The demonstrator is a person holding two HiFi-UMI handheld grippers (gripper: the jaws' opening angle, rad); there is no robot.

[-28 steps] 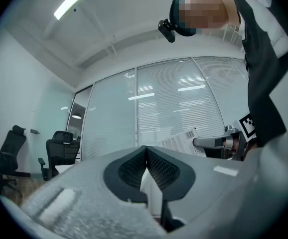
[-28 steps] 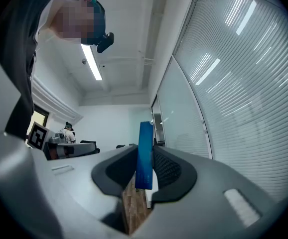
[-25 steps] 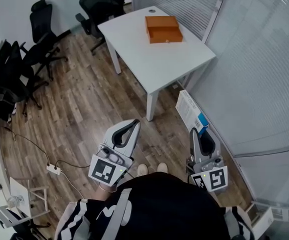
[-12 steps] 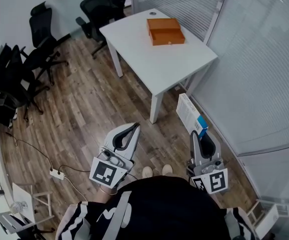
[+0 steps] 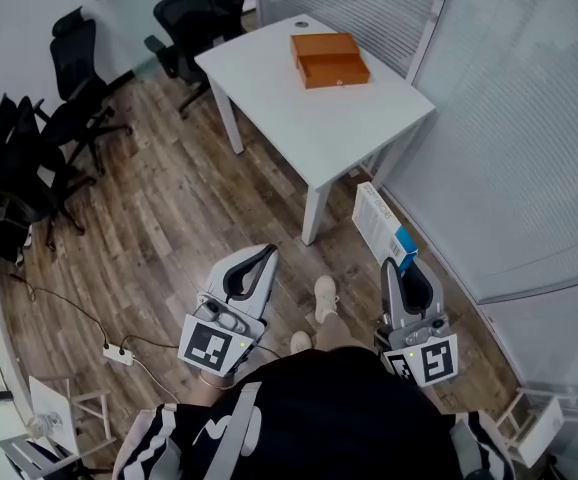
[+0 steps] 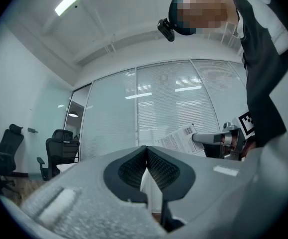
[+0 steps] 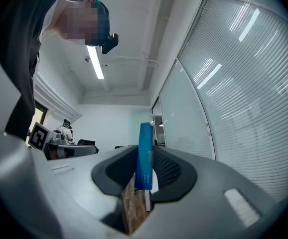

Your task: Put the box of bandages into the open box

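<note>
My right fingers (image 7: 169, 169) are clamped on the box of bandages (image 5: 381, 223). It is blue and white and stands on edge between them, in the air above the wooden floor (image 5: 169, 198), just off the worktop's (image 5: 309, 118) near corner. My left fingers (image 6: 161, 168) are pressed together with nothing in them. The orange open box (image 5: 329, 58) lies near the worktop's far corner, by the edge along the blinds.
</note>
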